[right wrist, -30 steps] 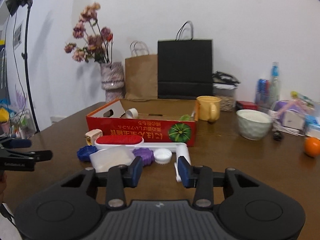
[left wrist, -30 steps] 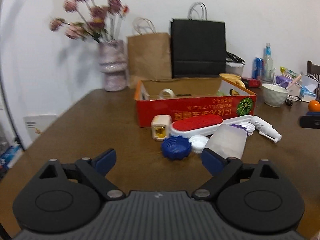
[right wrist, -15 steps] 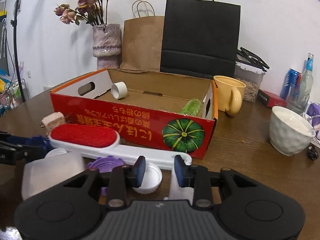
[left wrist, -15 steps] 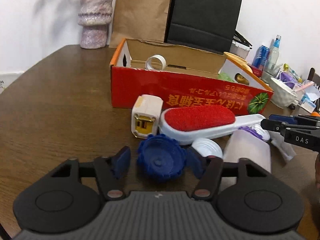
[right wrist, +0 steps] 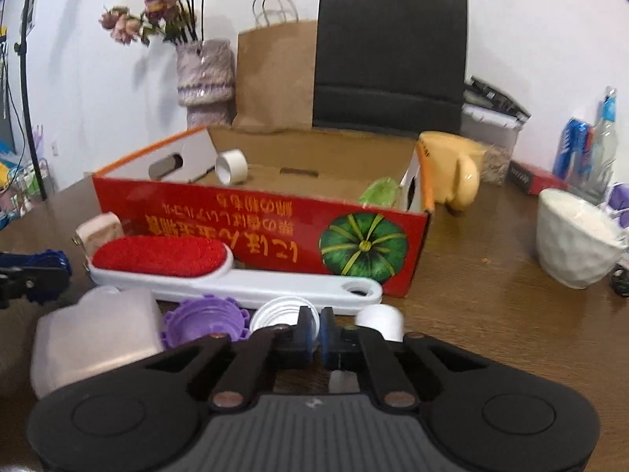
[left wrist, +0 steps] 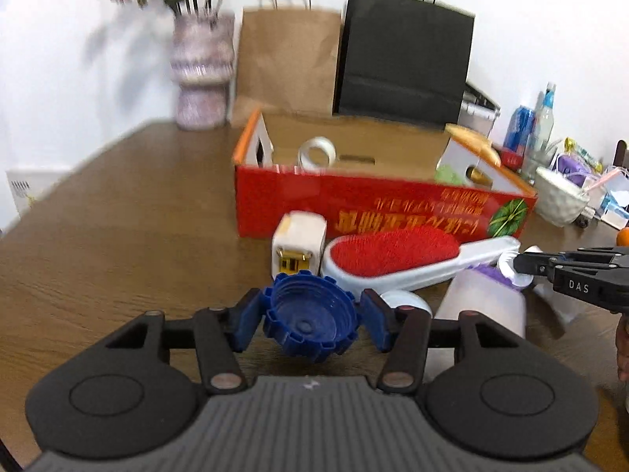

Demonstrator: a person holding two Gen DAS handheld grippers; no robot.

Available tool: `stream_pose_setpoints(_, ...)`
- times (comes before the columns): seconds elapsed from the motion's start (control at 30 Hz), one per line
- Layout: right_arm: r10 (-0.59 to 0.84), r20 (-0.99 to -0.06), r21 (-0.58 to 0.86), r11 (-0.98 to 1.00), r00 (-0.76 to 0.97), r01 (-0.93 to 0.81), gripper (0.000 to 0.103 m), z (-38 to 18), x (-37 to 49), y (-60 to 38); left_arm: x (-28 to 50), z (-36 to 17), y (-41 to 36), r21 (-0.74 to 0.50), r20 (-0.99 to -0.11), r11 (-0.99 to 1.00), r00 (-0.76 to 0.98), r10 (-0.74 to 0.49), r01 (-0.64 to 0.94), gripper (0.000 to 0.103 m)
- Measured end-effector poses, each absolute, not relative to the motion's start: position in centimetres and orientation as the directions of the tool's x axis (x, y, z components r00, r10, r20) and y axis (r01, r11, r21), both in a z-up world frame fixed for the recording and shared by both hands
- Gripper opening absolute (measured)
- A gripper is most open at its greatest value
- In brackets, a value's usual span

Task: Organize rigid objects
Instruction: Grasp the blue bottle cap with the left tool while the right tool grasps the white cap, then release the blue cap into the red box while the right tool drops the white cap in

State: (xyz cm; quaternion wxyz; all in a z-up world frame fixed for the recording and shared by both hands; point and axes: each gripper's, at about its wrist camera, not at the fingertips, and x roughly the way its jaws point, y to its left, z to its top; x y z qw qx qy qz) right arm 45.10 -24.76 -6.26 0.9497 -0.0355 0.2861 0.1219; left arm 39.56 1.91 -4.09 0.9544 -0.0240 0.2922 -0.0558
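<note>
The left gripper (left wrist: 310,318) was clamped half-wide on the blue cap (left wrist: 310,320), its pads pressed against the cap's two sides just in front of the white plug adapter (left wrist: 298,242) and the red lint brush (left wrist: 397,251). The right gripper (right wrist: 315,326) had just been closing and stood nearly shut, pinching the near rim of the white cap (right wrist: 281,312) that lay between the purple cap (right wrist: 204,320) and the brush's handle. The cap's lower part was hidden behind the fingers, and the frosted container (right wrist: 94,338) was blurred.
</note>
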Motion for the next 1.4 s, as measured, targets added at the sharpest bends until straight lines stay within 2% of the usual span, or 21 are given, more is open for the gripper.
stream_pose_setpoints(0.13, 0.206, -0.476, 0.019, 0.974, 0.855, -0.224, 0.004, -3.5, 41.1, -25.3, 35.2, -1.3, 2.0, -0.032, -0.486, 0.996, 0.87, -0.085, 0.079, 0.056)
stream_pose_setpoints(0.33, 0.188, -0.374, 0.05, 0.982, 0.908, -0.182, 0.004, -0.4, 31.9, -25.4, 27.0, 2.2, 2.7, -0.03, -0.383, 0.998, 0.922, -0.062, 0.055, 0.056)
stream_pose_setpoints(0.6, 0.201, -0.282, 0.077, 0.979, 0.938, -0.186, 0.004, 2.0, 19.7, -25.1, 17.5, 4.2, 3.8, -0.111, -0.343, 0.992, 0.935, -0.093, 0.058, 0.056)
stream_pose_setpoints(0.73, 0.194, -0.256, 0.055, 0.981, 0.947, -0.186, 0.004, 2.4, 14.7, -24.8, 13.4, 4.3, 4.3, -0.164, -0.332, 0.985, 0.938, -0.103, 0.05, 0.056)
stream_pose_setpoints(0.9, 0.153, -0.235, 0.002, 0.988, 0.96, -0.157, 0.004, 2.1, 10.2, -25.3, 10.1, 5.4, 4.6, -0.146, -0.279, 0.987, 0.955, -0.103, 0.064, 0.056)
stream_pose_setpoints(1.03, 0.133, -0.244, 0.018, 0.991, 0.961, -0.133, 0.004, 1.5, 9.4, -26.3, 10.0, 6.0, 4.6, -0.149, -0.256, 0.987, 0.962, -0.099, 0.062, 0.056)
stream_pose_setpoints(1.4, 0.139, -0.268, 0.034, 0.99, 0.953, -0.135, 0.004, 0.2, 11.6, -26.5, 11.8, 4.4, 4.4, -0.147, -0.31, 0.988, 0.946, -0.094, 0.05, 0.056)
